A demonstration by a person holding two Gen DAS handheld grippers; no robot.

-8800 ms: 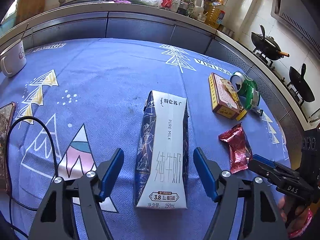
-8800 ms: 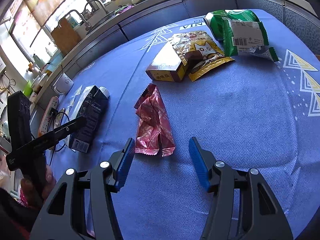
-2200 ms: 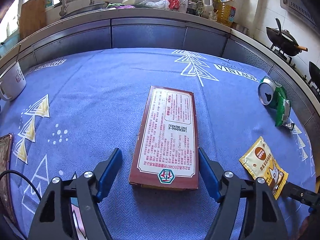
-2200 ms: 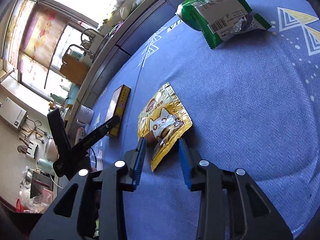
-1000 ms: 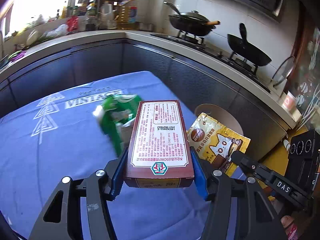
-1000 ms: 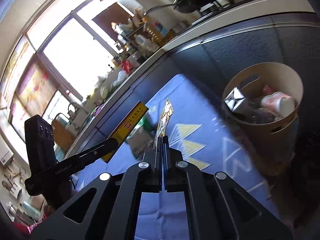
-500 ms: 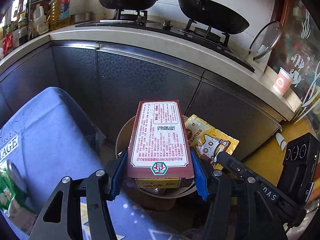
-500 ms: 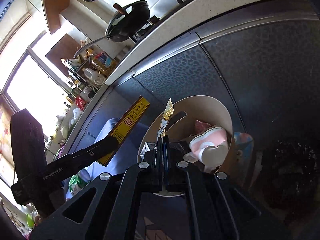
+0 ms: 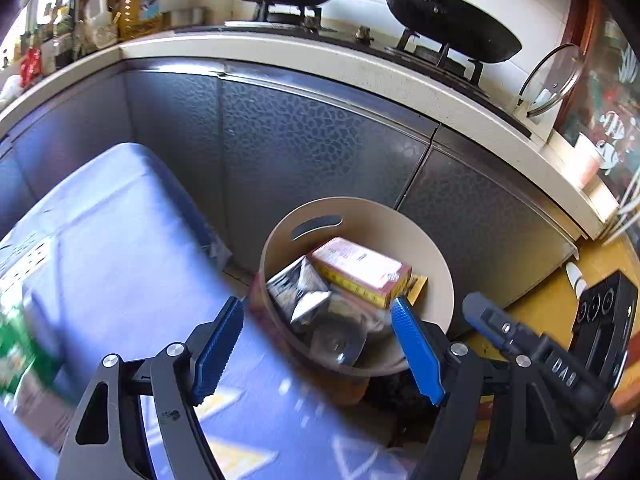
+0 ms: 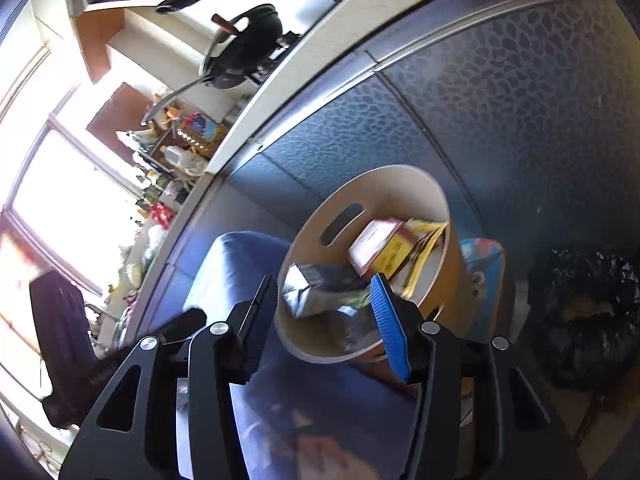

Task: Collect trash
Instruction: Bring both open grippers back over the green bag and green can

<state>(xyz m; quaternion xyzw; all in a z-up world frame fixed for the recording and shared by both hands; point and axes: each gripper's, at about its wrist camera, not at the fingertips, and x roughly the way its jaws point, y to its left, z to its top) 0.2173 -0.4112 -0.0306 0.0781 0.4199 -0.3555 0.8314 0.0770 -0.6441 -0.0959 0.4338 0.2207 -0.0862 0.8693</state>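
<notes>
With both jaws just released and empty, I judge the box point(image 9: 360, 270) in the bin point(image 9: 436, 256) light, stiff, best gripped across its long sides.

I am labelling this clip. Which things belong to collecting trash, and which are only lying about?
Job: beige trash bin; red carton box, yellow sachet and silver wrapper inside it; green packet on the table.

Lying about: woks; glass lid; black bag.
</notes>
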